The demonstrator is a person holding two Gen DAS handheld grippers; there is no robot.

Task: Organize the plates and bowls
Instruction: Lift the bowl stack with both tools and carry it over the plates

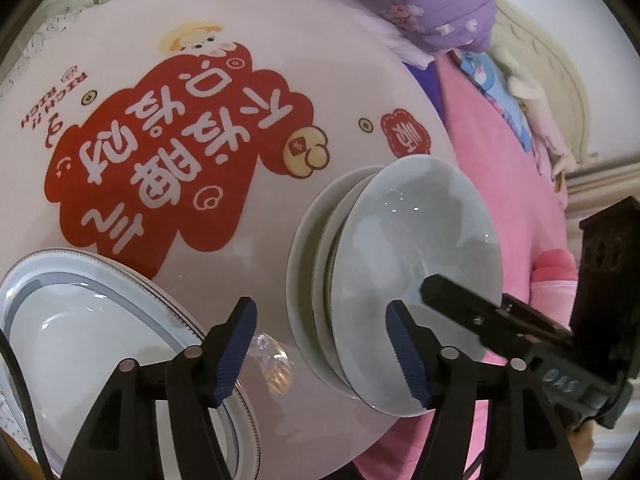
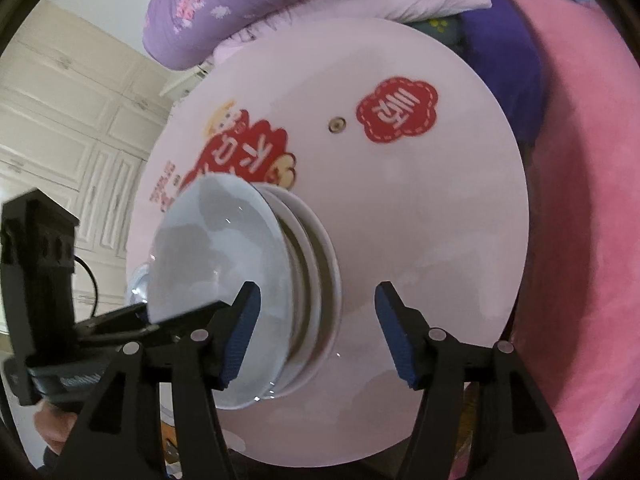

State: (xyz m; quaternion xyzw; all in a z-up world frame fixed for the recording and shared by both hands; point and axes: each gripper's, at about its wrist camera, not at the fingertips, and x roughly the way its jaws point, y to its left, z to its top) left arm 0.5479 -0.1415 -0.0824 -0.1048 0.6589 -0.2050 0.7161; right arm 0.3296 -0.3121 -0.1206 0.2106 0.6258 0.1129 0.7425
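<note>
Blue-padded jaws of my left gripper (image 1: 322,350) stand apart, holding nothing; its right pad sits in front of the top plate (image 1: 416,280) of the plate stack (image 1: 308,272), though I cannot tell if it touches. My right gripper (image 2: 316,338) is likewise spread and empty, with its left pad just at that same plate's rim. The stack, several pale plates, rests near the middle of the round white table (image 2: 440,220), which carries red printed characters. A glass bowl (image 1: 80,340) with a patterned rim sits near the stack, under the left gripper's left finger.

Hazards, in my judgement:
- Both grippers converge on one plate; their fingers may collide.
- Glazed rims are slick; a shallow pinch may let the plate slip out.
- Lifting one edge could drag the lower plates sideways.
- A sweep to the left could strike the glass bowl.
</note>
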